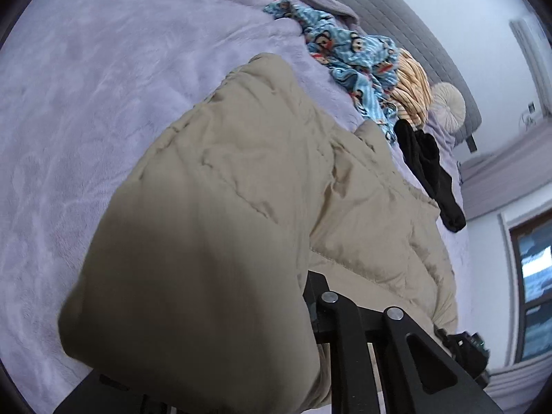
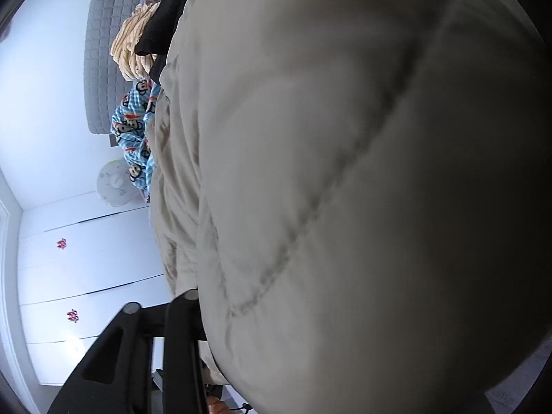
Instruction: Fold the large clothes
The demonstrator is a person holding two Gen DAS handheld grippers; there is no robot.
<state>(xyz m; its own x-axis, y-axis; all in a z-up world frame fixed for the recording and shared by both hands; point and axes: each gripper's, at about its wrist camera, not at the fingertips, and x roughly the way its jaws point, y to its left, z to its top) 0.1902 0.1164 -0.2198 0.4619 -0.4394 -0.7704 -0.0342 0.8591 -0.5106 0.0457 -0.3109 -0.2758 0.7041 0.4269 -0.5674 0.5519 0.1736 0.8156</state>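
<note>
A beige quilted puffer jacket [image 1: 248, 179] lies on the lilac fleece blanket [image 1: 96, 110] that covers the bed. Its near part is bunched up over my left gripper [image 1: 310, 293], which is shut on the fabric. Only one black finger [image 1: 315, 286] shows; the other is hidden under the cloth. In the right wrist view the same jacket [image 2: 345, 189] bulges close to the lens and fills most of the picture. My right gripper [image 2: 196, 296] is shut on the jacket's edge, with its far finger buried in the padding.
Along the grey headboard [image 1: 396, 24] lie a blue monkey-print cloth [image 1: 355, 55], a yellow striped cloth [image 1: 410, 82], a black garment [image 1: 427, 169] and a round cushion [image 1: 448, 100]. A window [image 1: 534, 276] is at the right. White wardrobe doors [image 2: 86, 258] stand beyond the bed.
</note>
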